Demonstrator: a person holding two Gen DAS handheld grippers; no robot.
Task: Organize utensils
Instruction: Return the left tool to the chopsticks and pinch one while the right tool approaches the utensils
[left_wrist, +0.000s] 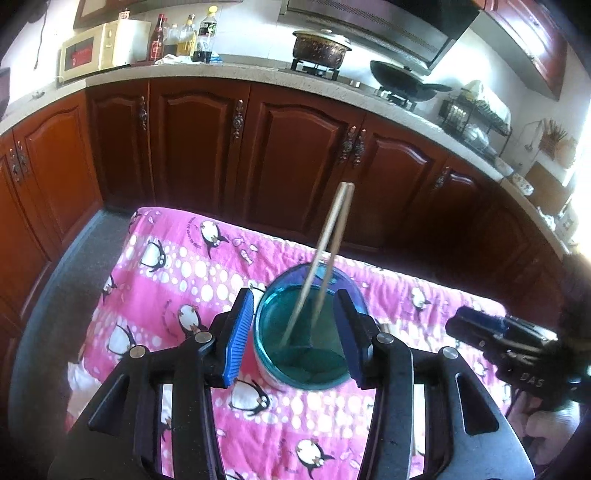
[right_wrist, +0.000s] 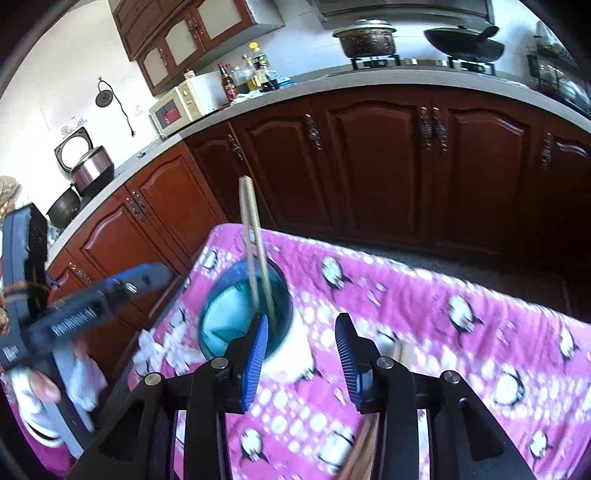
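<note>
A blue glass cup stands upright on the pink penguin cloth, with a pair of wooden chopsticks leaning in it. My left gripper is open, its blue pads on either side of the cup and the left pad clearly off the glass. In the right wrist view the cup and chopsticks sit just beyond the left finger of my right gripper, which is open with only cloth between its fingers. Wooden sticks show below the right gripper, partly hidden by it.
Dark red kitchen cabinets and a counter with a microwave, bottles, a pot and a wok run behind the table. The right gripper's body hovers at the cup's right; the blurred left gripper and a gloved hand are at the left.
</note>
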